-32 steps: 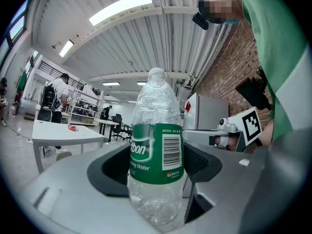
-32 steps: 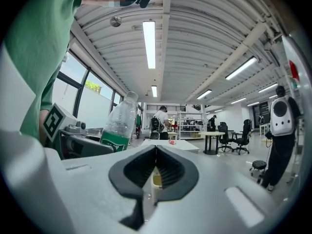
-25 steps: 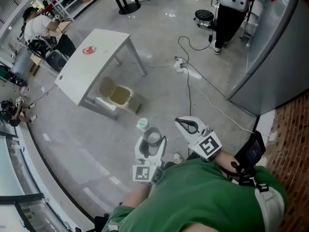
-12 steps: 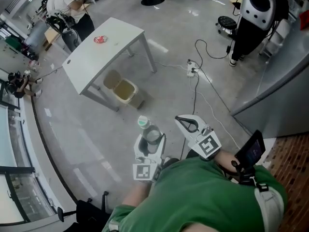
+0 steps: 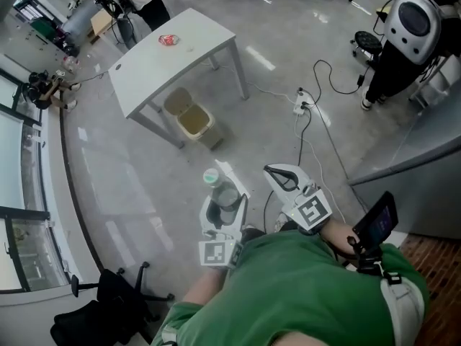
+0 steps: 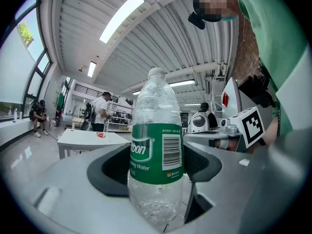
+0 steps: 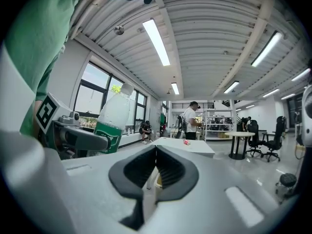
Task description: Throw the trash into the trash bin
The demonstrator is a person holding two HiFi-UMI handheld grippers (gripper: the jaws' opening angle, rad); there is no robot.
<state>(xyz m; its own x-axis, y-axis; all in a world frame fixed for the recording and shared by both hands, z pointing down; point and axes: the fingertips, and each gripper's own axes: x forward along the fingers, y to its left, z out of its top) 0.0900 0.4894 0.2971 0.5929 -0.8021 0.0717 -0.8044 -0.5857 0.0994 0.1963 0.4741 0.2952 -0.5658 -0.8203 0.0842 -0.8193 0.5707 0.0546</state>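
My left gripper is shut on a clear plastic water bottle with a green label, held upright; in the head view the bottle stands out of the jaws, cap up. My right gripper is shut with nothing between its pads, and it hangs just right of the left one. A beige trash bin with its lid flipped open stands on the floor under the white table, well ahead of both grippers. A small red piece of trash lies on the tabletop.
White cables and a power strip trail across the floor to the right of the table. A black and white machine stands far right, a black office chair at the lower left. A person stands behind the table, beside shelving.
The table and bin have shifted rightward and lower in the head view as I walk and turn. Both grippers keep the same pose, the bottle still held.
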